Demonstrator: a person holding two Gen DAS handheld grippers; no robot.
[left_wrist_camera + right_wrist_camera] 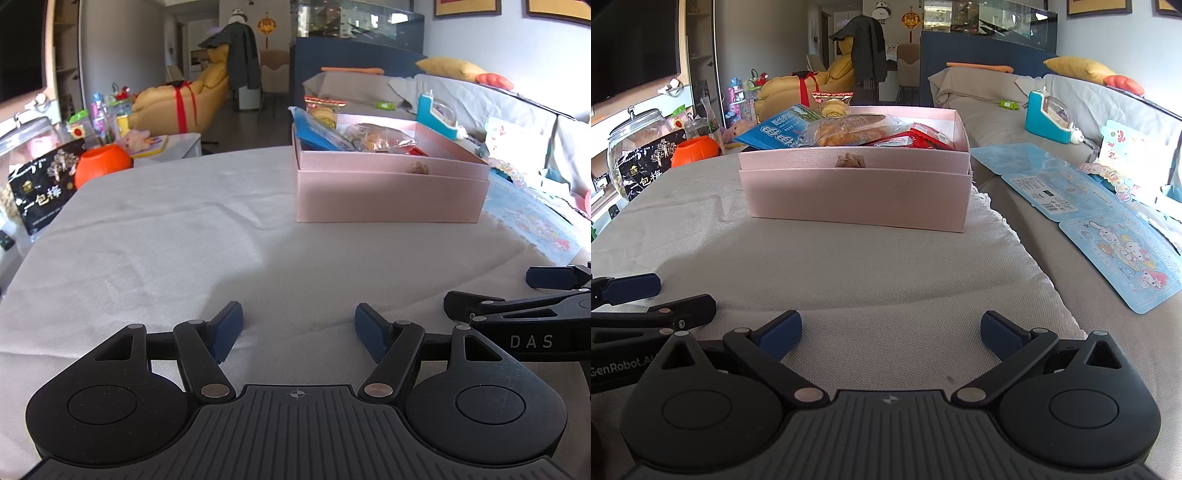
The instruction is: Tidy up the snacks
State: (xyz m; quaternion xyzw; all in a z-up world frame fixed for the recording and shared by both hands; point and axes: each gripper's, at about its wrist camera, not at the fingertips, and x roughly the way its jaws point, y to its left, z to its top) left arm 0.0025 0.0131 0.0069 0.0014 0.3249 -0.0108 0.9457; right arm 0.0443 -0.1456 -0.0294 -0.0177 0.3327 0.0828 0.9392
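Grey cloth; only right view shows sticker sheets.

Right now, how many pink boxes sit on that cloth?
1: the pink box sits on the grey cloth, ahead of both grippers, holding snack packets. Nothing suggests another.

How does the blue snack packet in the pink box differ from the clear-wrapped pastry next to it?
The blue snack packet is opaque, printed with white characters, flat, and leans over the pink box's left rim. The clear-wrapped pastry is see-through, bulky, showing golden bread, and sits mid-box. Both lie loose in the box, untouched by either claw.
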